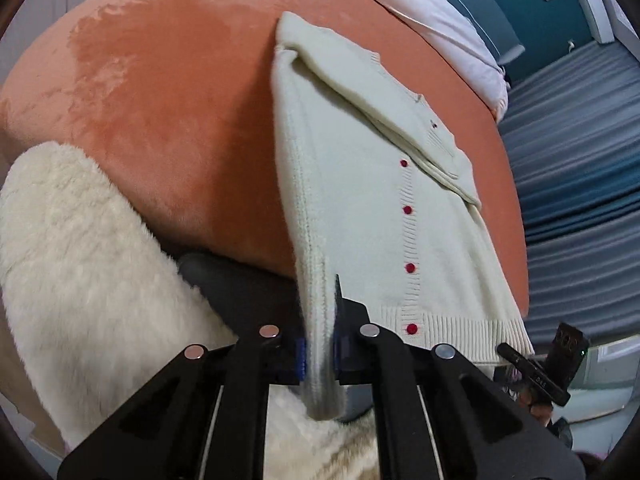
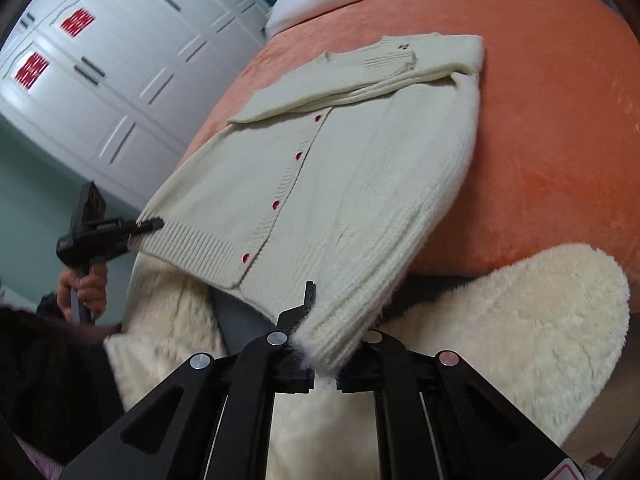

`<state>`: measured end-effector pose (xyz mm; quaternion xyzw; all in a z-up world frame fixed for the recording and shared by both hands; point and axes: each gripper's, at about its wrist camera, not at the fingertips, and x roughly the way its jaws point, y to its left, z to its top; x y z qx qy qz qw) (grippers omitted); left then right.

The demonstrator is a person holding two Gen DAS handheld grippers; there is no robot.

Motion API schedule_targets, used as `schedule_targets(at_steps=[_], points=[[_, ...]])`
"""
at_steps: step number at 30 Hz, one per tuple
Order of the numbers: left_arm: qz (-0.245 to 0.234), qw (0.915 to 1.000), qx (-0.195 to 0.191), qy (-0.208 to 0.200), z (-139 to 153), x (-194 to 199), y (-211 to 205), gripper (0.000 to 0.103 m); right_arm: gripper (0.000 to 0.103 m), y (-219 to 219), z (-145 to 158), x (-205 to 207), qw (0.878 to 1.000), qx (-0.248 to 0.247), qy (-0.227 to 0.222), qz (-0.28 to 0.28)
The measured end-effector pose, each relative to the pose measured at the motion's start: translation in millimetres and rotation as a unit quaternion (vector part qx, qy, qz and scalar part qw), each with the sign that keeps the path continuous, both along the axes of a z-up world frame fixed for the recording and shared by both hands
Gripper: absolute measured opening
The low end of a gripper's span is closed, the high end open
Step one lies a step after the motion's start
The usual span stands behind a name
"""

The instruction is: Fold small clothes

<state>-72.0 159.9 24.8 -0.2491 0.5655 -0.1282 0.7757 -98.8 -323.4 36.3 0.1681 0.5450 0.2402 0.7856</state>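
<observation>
A cream knitted cardigan (image 1: 360,184) with red buttons lies on an orange plush surface (image 1: 160,100), its sleeves folded across the chest. My left gripper (image 1: 320,356) is shut on the cardigan's bottom hem corner, which hangs through the jaws. In the right wrist view the cardigan (image 2: 340,168) is lifted at its near edge, and my right gripper (image 2: 324,356) is shut on the other bottom hem corner. The other gripper (image 2: 120,228) shows at the far hem corner, and likewise in the left wrist view (image 1: 536,372).
A fluffy cream fleece (image 1: 80,260) lies near the grippers, also in the right wrist view (image 2: 520,320). White bedding (image 1: 448,20) lies beyond the orange surface. White cabinets (image 2: 100,60) stand at the left. Blue-grey striped flooring (image 1: 580,180) is to the right.
</observation>
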Motion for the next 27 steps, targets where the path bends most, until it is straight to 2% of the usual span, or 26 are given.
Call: schedule_targets(at_steps=[2, 3, 4, 5, 7, 9, 11, 12, 14, 15, 16, 18, 20, 21, 22, 24, 27], points=[[-0.008, 0.9997, -0.023, 0.01, 15, -28, 4, 0.007, 0.008, -7, 8, -21, 0.999, 0.024, 0.028, 0.028], [-0.002, 0.9991, -0.042, 0.0, 28, -40, 8, 0.007, 0.008, -11, 16, -29, 0.998, 0.047, 0.035, 0.035], [0.004, 0.9982, -0.056, -0.021, 45, -45, 13, 0.007, 0.008, -13, 26, -33, 0.997, 0.065, 0.031, 0.039], [0.011, 0.9963, -0.062, -0.058, 66, -43, 16, 0.007, 0.008, -15, 41, -33, 0.996, 0.082, 0.017, 0.041], [0.027, 0.9903, -0.071, -0.116, 98, -21, 18, 0.008, 0.008, -22, 72, -18, 0.993, 0.108, -0.039, 0.03], [0.042, 0.9805, -0.079, -0.175, 114, 19, 18, 0.008, 0.008, -38, 95, 15, 0.984, 0.142, -0.109, -0.016], [0.067, 0.9744, -0.072, -0.202, 106, 68, 12, 0.009, 0.008, -57, 91, 53, 0.968, 0.177, -0.161, -0.082], [0.085, 0.9734, -0.064, -0.203, 92, 90, 12, 0.011, 0.009, -61, 82, 74, 0.96, 0.176, -0.18, -0.121], [0.111, 0.9754, -0.058, -0.181, 52, 136, 5, 0.017, 0.022, -69, 46, 115, 0.947, 0.143, -0.187, -0.216], [0.127, 0.9794, -0.032, -0.154, 31, 152, 5, 0.023, 0.031, -69, 26, 132, 0.942, 0.112, -0.169, -0.267], [0.152, 0.9817, -0.002, -0.115, 8, 166, 5, 0.038, 0.031, -66, 6, 145, 0.938, 0.092, -0.144, -0.302], [0.178, 0.981, -0.005, -0.077, -15, 175, 17, 0.039, 0.031, -55, -16, 158, 0.933, 0.074, -0.116, -0.334], [0.18, 0.9766, -0.041, -0.111, -9, 163, 28, 0.048, 0.034, -36, -12, 155, 0.938, 0.049, -0.14, -0.314], [0.178, 0.9753, -0.032, -0.127, -4, 154, 30, 0.071, 0.049, -25, -9, 152, 0.942, 0.024, -0.151, -0.298], [0.174, 0.9745, -0.011, -0.141, 2, 149, 29, 0.09, 0.062, -16, -7, 154, 0.946, -0.011, -0.159, -0.283], [0.145, 0.9768, 0.025, -0.156, 5, 156, 21, 0.091, 0.063, -5, -9, 164, 0.952, -0.071, -0.165, -0.248], [0.114, 0.9859, 0.034, -0.118, -13, 186, 9, 0.091, 0.063, -5, -25, 195, 0.955, -0.115, -0.14, -0.235]])
